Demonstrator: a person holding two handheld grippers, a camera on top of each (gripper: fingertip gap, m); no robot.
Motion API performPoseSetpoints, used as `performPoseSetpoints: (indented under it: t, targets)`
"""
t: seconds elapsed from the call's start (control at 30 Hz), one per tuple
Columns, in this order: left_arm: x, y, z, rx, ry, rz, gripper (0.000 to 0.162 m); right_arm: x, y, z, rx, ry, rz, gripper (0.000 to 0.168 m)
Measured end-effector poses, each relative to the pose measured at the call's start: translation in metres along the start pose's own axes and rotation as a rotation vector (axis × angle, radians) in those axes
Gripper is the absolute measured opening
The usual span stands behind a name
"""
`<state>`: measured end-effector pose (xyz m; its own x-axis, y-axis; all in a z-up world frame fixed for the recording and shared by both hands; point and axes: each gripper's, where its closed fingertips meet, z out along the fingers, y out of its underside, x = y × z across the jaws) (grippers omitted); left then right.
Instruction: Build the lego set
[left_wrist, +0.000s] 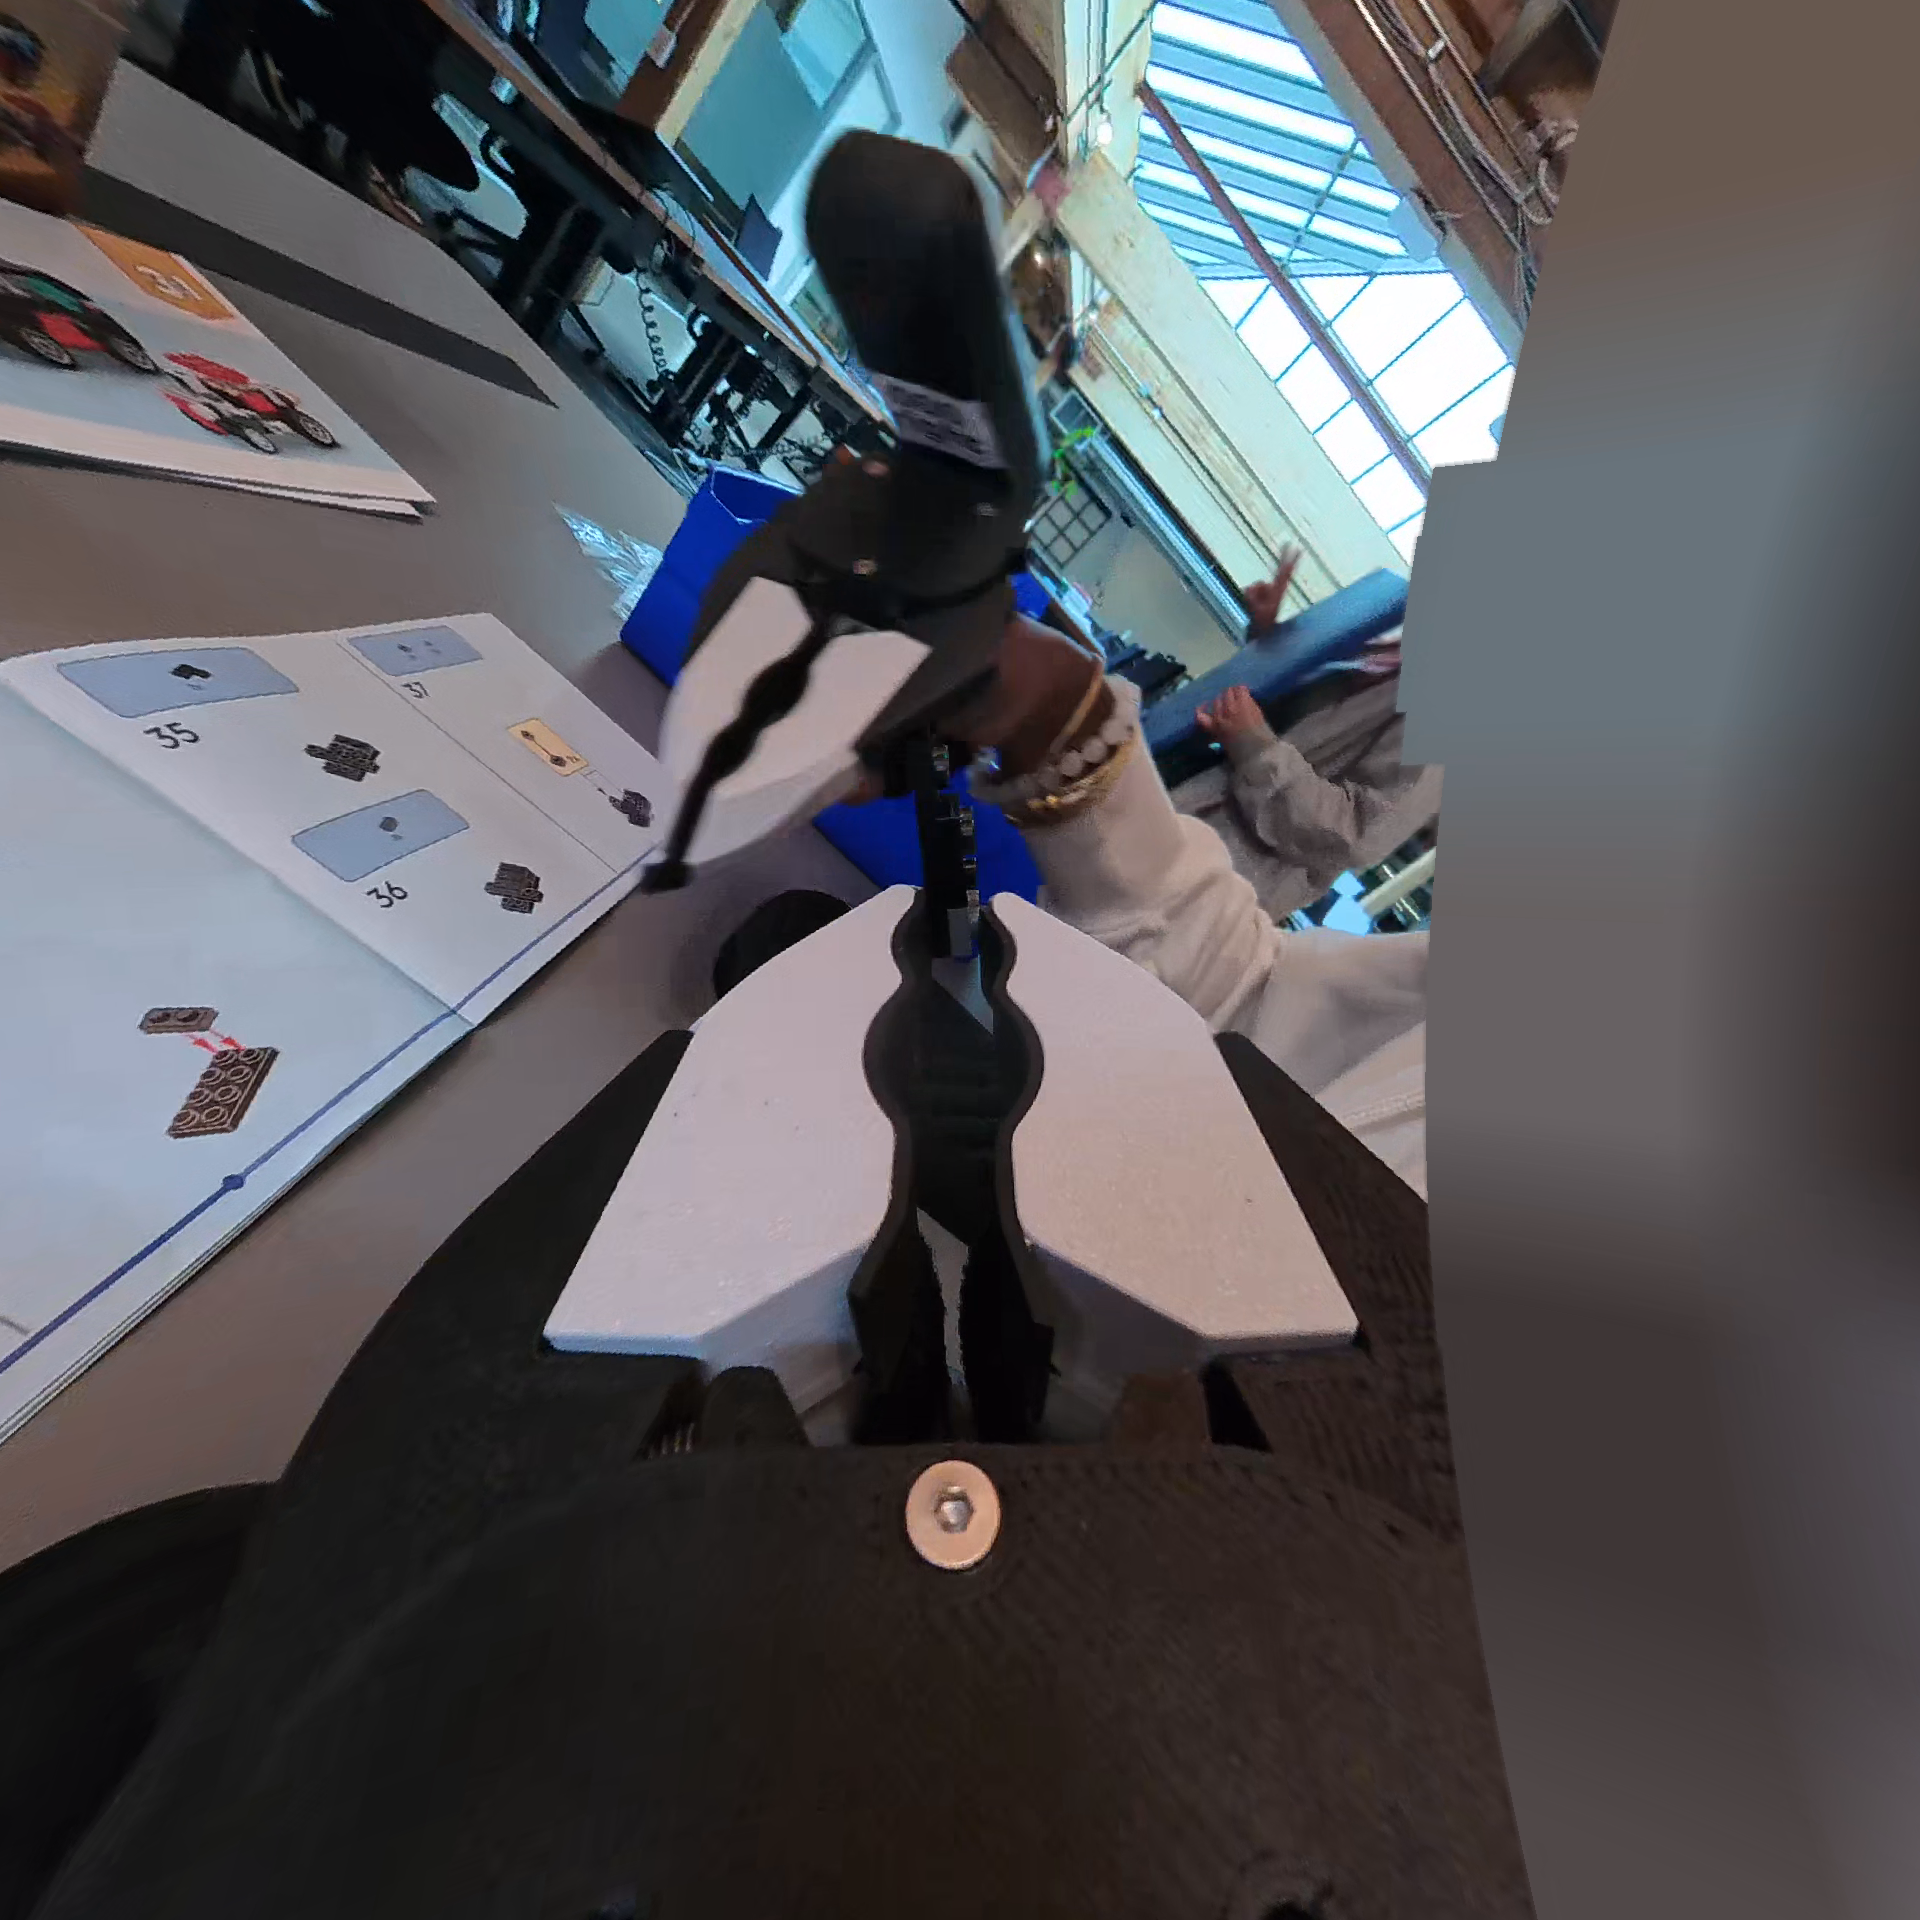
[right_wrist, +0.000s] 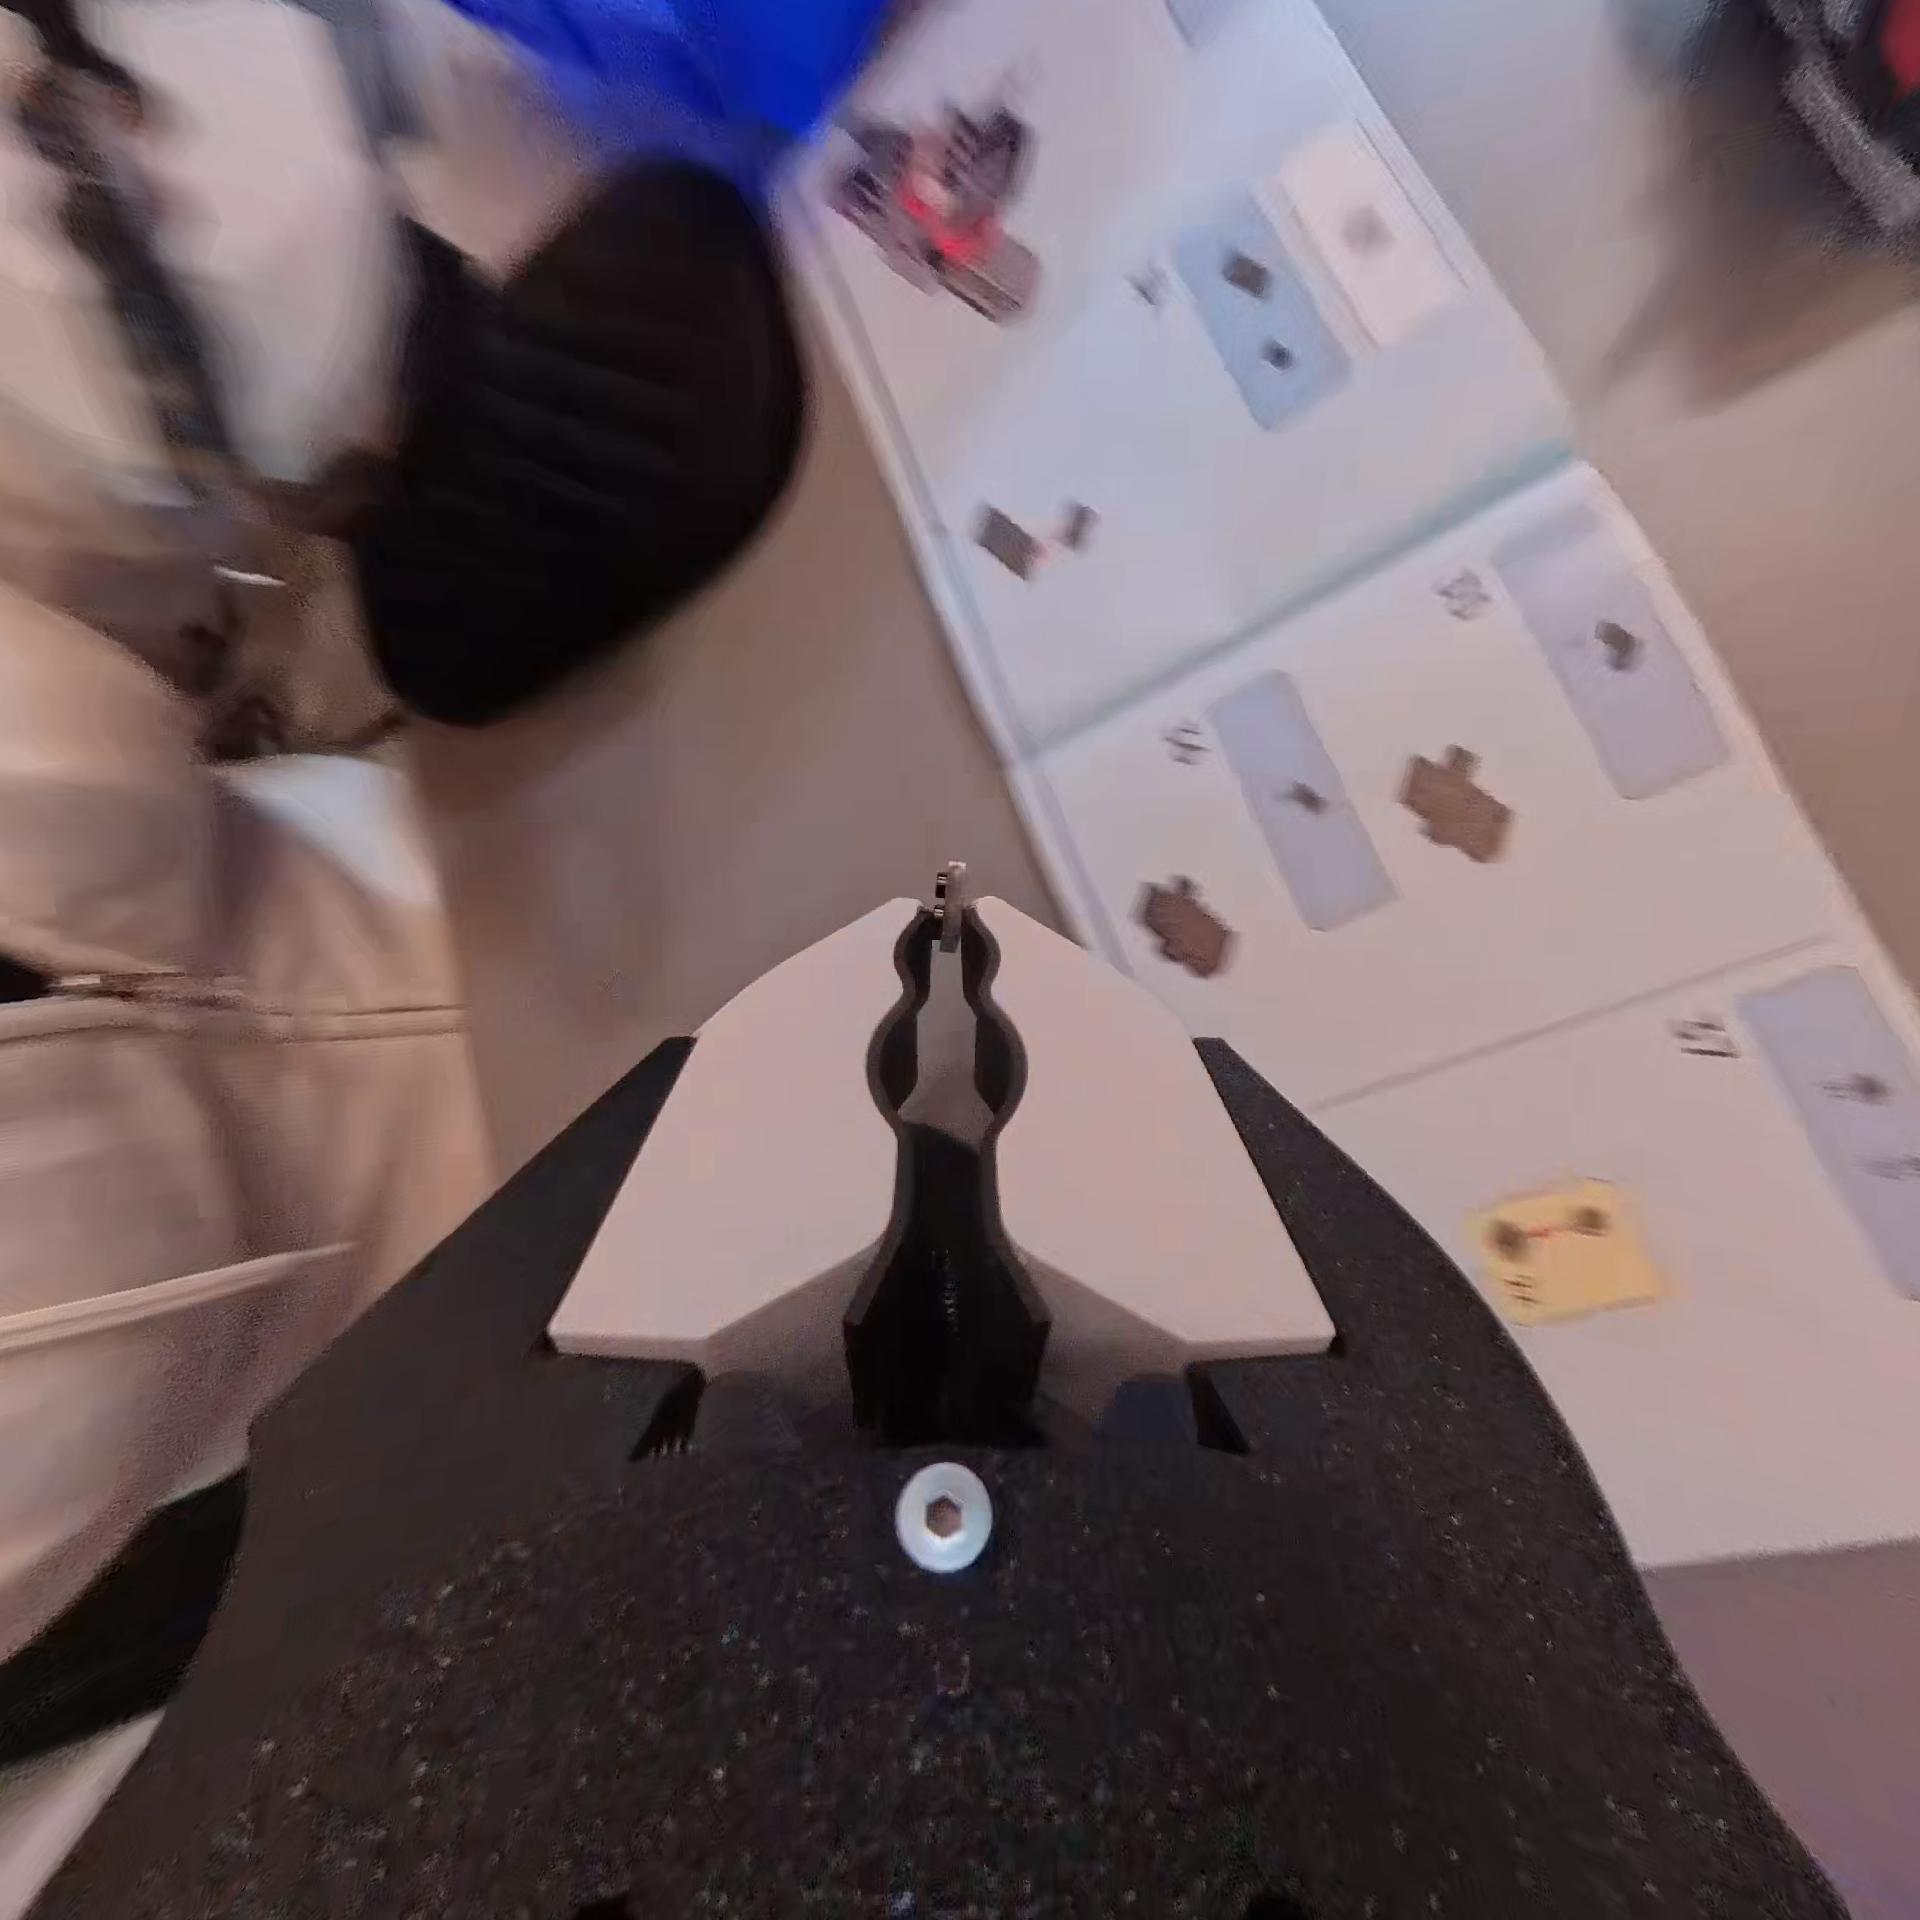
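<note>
1. Black plastic is what my left gripper (left_wrist: 951, 914) pinches: a thin stack of small black lego pieces (left_wrist: 948, 831), clamped between the white fingertips (left_wrist: 831, 997), which are drawn together on its lower end.
2. The stack's long axis runs straight out along my left fingers, pointing away from my hand and rising past the tips towards my right gripper (left_wrist: 883, 582).
3. In the left wrist view, my right gripper sits directly beyond the stack, nearly touching its far end; whether they actually meet, I cannot tell.
4. White fingertips on my right gripper (right_wrist: 951, 912) are together on a tiny grey and black piece (right_wrist: 950, 902), which pokes just past the tips, its long axis in line with the fingers.
5. The right wrist view is heavily blurred, so I cannot name the tiny piece's exact shape.
6. My left gripper is the one holding the stack; my right carries the small piece, so I judge the coming move is pressing that piece onto the stack, end to end.
7. The open instruction booklet (left_wrist: 312, 831) lies flat on the grey table (left_wrist: 499, 561), to the left of my left gripper.
</note>
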<state>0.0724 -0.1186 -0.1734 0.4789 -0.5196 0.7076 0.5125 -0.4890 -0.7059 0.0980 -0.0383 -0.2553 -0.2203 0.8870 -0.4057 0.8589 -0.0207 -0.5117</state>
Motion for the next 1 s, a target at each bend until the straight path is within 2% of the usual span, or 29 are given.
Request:
performPoseSetpoints:
  t: [0.03, 0.13, 0.2, 0.3, 0.4, 0.47, 0.57, 0.67, 0.73, 0.83, 1.0]
  targets:
    - [0.0, 0.0, -0.002, 0.005, 0.0, 0.0, 0.009, 0.015, 0.003, 0.005, -0.063, 0.025, 0.001, 0.006]
    - [0.001, 0.004, -0.003, -0.001, 0.023, -0.01, 0.009, 0.022, 0.017, 0.019, -0.262, -0.143, -0.004, 0.006]
    - [0.002, 0.006, -0.002, -0.008, 0.041, -0.018, 0.009, 0.032, 0.029, 0.022, -0.405, -0.168, -0.005, 0.006]
    - [0.003, 0.008, 0.0, -0.021, 0.061, -0.024, 0.009, 0.045, 0.027, 0.024, -0.479, -0.132, -0.034, 0.011]
    - [0.002, 0.009, 0.002, -0.029, 0.069, -0.023, 0.009, 0.057, 0.011, 0.019, -0.423, 0.001, -0.134, 0.029]
    - [0.001, 0.01, 0.003, -0.033, 0.067, -0.019, 0.009, 0.062, 0.001, 0.008, -0.321, 0.156, -0.159, 0.035]
    - [-0.002, 0.012, 0.005, -0.038, 0.053, -0.01, 0.009, 0.057, -0.003, -0.008, -0.046, 0.449, -0.037, 0.035]
    - [-0.006, 0.012, 0.007, -0.029, 0.052, -0.03, 0.009, 0.029, 0.014, 0.001, 0.166, 0.586, 0.107, 0.04]
    - [-0.008, 0.013, 0.009, -0.03, 0.056, -0.046, 0.009, 0.02, 0.024, 0.009, 0.225, 0.652, 0.162, 0.038]
    - [-0.01, 0.015, 0.012, -0.039, 0.06, -0.053, 0.009, 0.027, 0.017, 0.005, 0.306, 0.746, 0.21, 0.029]
    - [-0.011, 0.017, 0.014, -0.046, 0.059, -0.069, 0.009, 0.04, 0.028, 0.022, 0.195, 0.721, 0.27, 0.028]
